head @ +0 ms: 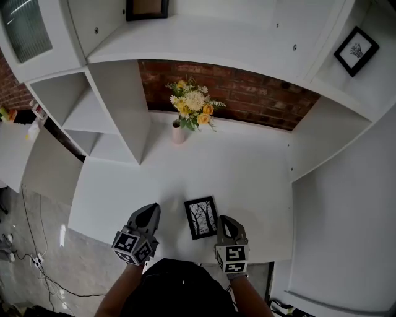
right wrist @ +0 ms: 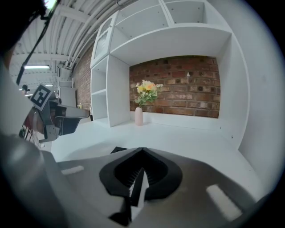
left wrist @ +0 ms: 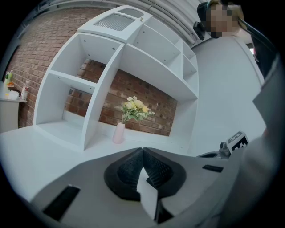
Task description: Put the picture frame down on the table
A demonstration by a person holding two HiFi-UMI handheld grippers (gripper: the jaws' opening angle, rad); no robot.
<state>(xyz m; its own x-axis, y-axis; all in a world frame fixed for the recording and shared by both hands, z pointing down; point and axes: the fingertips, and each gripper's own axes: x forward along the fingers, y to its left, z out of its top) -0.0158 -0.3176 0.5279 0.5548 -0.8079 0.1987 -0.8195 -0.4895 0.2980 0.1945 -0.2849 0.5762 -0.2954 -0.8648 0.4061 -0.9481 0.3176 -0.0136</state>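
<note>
And here's the picture frame (head: 201,217), flat on its back on the white table (head: 253,176), low in the centre of the head view. Black border, a pale print of bare trees facing up, its long side tilted a touch off the table edge.

The left gripper (head: 148,213) sits to the left of the frame, clear of it, with bare tabletop between them. Its own view shows the two ribbed black pads pressed tip to tip, clenched on nothing at all.

Over on the other side, the right gripper (head: 224,221) hangs just beside the frame's right edge; whether it brushes that edge can't be told from above. Its own view shows the jaws closed together and empty, and a dark corner of the frame peeks out just above them, left of centre.

Further up the table, at the middle of the head view, a pale pink vase (head: 179,133) stands upright with a bunch of yellow and cream flowers (head: 193,103), well apart from the frame. Behind it runs a red brick wall (head: 260,96), boxed in by a white shelf unit (head: 117,117).

On the shelves, a second small black frame (head: 356,51) leans at the upper right of the view, and a dark one (head: 147,8) sits at the very top edge.

At lower left, cables (head: 37,260) trail across a grey floor.
</note>
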